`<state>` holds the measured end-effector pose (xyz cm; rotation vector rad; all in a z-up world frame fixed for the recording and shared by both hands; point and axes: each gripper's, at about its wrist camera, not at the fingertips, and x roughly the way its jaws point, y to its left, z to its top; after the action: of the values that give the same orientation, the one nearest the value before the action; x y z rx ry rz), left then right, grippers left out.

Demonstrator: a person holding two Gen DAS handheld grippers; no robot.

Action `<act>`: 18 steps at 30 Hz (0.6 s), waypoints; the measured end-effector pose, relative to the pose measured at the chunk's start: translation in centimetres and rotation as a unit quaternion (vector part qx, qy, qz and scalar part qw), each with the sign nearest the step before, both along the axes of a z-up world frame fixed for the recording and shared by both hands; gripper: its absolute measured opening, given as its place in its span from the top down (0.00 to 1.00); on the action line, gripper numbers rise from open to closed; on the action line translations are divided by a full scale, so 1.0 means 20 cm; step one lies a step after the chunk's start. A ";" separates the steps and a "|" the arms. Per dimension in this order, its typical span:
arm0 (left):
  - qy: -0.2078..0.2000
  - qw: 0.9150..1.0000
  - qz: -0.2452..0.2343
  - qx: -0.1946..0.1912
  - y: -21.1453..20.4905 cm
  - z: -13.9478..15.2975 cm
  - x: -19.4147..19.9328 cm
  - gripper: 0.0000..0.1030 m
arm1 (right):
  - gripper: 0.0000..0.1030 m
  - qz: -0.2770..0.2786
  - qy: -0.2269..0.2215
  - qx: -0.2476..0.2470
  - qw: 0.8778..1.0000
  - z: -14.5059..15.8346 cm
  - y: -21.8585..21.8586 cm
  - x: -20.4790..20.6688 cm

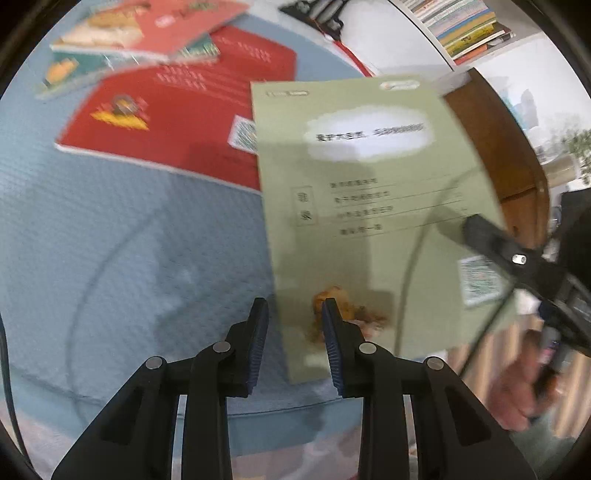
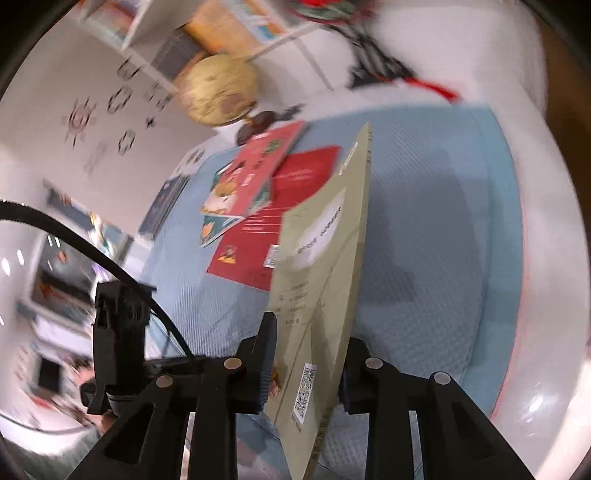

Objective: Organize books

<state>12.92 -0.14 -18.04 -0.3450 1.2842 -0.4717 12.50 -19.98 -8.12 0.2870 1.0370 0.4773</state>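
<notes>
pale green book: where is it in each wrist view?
Left wrist: pale green book fills centre-right, back cover facing the camera, right gripper clamped on its right edge.
Right wrist: same book, seen nearly edge-on, centre, between that gripper's fingers.
Shared landmark: big red book on the blue cloth.

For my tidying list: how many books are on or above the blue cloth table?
4, perhaps more hidden: the thin pale green book held in the right tool; the big red book lying flat; the teal book; the pink-red book on top of it.
</notes>
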 end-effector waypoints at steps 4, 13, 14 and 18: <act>-0.029 0.999 0.018 0.028 0.06 0.08 0.00 0.74 | 0.73 0.038 -0.027 -0.035 0.998 0.10 0.17 -0.04; -0.043 0.994 0.096 -0.008 0.40 0.22 -0.08 0.74 | 0.71 0.129 -0.031 -0.040 0.990 0.19 0.58 -0.03; -0.046 0.994 0.103 -0.014 0.44 0.24 -0.09 0.74 | 0.71 0.136 -0.025 -0.030 0.990 0.19 0.60 -0.02; -0.055 0.989 0.133 -0.018 0.61 0.26 -0.16 0.74 | 0.66 0.166 0.002 0.019 0.986 0.15 0.71 -0.02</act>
<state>9.78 11.99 -12.74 -0.5077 1.1045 -0.2826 12.19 -5.75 -5.08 0.1480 1.0846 0.7979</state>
